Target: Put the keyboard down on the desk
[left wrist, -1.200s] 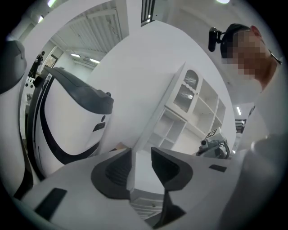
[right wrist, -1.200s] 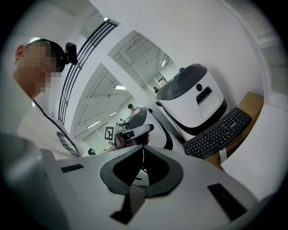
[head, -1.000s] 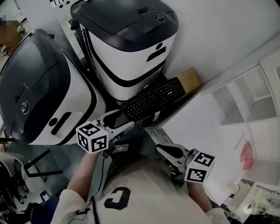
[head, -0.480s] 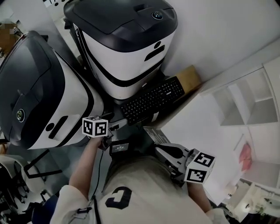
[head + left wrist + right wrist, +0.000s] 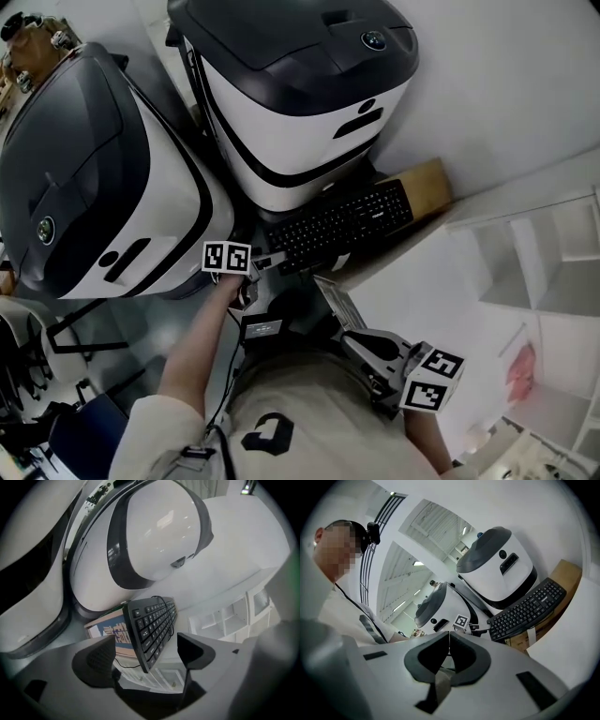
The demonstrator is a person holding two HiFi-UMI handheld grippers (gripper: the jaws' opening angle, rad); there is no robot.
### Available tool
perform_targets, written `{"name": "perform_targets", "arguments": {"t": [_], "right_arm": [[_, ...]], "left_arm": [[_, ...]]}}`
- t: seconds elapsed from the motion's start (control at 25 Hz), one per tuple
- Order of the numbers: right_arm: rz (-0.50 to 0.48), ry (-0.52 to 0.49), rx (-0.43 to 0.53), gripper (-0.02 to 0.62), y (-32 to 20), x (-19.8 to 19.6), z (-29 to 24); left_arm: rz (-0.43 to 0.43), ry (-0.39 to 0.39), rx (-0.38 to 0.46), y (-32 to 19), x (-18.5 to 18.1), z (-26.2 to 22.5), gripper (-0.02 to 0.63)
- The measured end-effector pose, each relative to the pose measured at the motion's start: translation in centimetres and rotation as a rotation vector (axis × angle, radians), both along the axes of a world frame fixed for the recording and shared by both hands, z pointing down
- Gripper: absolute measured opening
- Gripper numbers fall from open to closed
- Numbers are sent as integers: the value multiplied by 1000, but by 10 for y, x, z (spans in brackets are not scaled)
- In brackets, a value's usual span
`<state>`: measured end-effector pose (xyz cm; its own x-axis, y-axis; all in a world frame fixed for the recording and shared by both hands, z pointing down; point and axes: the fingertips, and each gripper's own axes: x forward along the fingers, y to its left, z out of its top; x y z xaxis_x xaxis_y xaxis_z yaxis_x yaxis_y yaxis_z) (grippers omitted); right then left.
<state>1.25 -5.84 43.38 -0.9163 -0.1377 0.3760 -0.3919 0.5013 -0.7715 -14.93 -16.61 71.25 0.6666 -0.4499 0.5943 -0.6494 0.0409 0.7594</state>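
Reaching low toward the black keyboard [image 5: 339, 225], the left gripper [image 5: 265, 264] is holding its jaws wide apart, having just been opening them. In the left gripper view the near end of the keyboard [image 5: 152, 625] is showing in the gap between the two dark pads [image 5: 99, 657], but neither pad is pressing on it, so the left gripper [image 5: 147, 653] is gripping nothing. The keyboard is lying keys up on a brown cardboard box [image 5: 427, 186], not on the white desk [image 5: 441, 281] that is running along just beside it. Its near end is sticking out past the box, and a thin black cable [image 5: 162, 597] is trailing across its keys. Two large white-and-black machines are standing around it, the nearer machine [image 5: 300, 84] rising close behind the keyboard's long edge and the second machine [image 5: 84, 178] sitting off to the left. The right gripper [image 5: 347, 337] is hovering close to the person's body, well apart from the keyboard. In the right gripper view the right gripper [image 5: 449, 638] is keeping its jaws pressed fully together with nothing between them, while the keyboard [image 5: 525, 611] is showing beyond it on the cardboard box [image 5: 568, 579].
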Motion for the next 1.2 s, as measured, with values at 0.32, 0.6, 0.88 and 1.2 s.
{"name": "perform_targets", "arguments": {"t": [0.32, 0.6, 0.88, 1.2], "right_arm": [[50, 38, -21, 24, -4, 25, 7], [108, 70, -45, 24, -3, 47, 13], [157, 93, -59, 25, -6, 54, 16], [237, 93, -97, 24, -7, 69, 19]], "left_arm": [[-121, 129, -38, -22, 11, 21, 403], [-188, 202, -55, -29, 21, 39, 402], [-209, 285, -72, -36, 29, 48, 400], [-197, 360, -61, -35, 30, 46, 271]]}}
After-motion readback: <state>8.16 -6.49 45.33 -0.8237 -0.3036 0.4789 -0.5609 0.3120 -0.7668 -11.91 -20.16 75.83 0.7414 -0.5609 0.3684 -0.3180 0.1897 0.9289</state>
